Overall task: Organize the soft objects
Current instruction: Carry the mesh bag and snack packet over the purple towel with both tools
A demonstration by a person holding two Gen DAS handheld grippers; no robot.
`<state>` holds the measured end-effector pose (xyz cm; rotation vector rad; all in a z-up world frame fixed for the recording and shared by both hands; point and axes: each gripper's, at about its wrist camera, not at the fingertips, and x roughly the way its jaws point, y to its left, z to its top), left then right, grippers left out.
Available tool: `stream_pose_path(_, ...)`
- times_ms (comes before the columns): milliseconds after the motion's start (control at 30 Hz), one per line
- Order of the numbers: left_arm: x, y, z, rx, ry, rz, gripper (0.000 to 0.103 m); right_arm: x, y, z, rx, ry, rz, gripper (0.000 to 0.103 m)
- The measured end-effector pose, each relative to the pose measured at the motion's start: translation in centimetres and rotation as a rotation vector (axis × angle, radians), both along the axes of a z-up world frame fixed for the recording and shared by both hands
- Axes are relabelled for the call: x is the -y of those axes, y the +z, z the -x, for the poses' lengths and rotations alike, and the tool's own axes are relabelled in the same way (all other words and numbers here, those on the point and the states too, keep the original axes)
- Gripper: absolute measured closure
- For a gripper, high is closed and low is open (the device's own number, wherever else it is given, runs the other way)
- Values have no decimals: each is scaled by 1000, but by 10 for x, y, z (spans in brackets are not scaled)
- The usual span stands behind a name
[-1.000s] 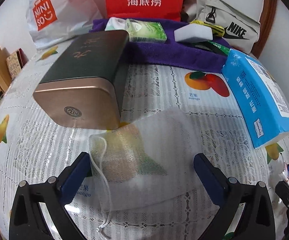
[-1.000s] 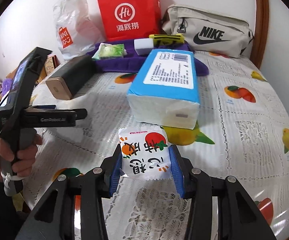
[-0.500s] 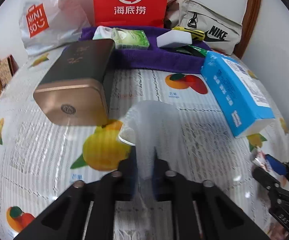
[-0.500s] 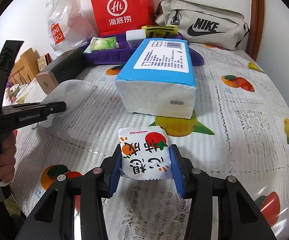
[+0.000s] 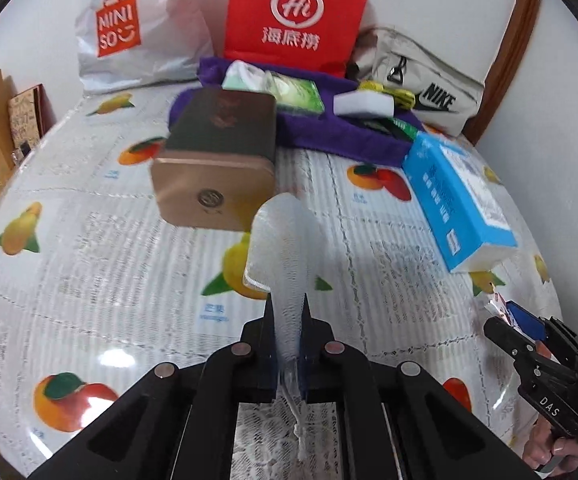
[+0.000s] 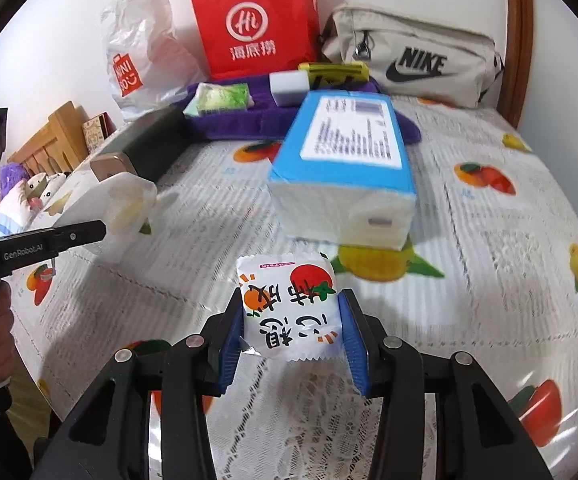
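Now mesh pouch [image 5: 285, 248] between left tool [image 5: 287, 340] tips

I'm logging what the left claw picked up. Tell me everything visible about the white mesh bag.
The white mesh bag is a sheer, fine net pouch, limp and see-through, apparently empty. The left claw is shut on its lower part, so it stands up and droops over at the top, showing a hemmed edge. A knotted white drawstring hangs below the fingers. It is lifted above the fruit-print tablecloth, in front of the gold tin.
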<state>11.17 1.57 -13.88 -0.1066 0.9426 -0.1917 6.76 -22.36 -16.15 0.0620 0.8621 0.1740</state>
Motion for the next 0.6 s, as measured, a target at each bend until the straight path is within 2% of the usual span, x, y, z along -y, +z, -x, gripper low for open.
stream_pose_path(233, -13, 27, 3, 57, 28, -7, 96, -8, 26, 5, 47, 28, 11, 58)
stream_pose_path(600, -23, 58, -4, 101, 69, 11, 96, -12, 59, -6, 98, 39, 17, 58)
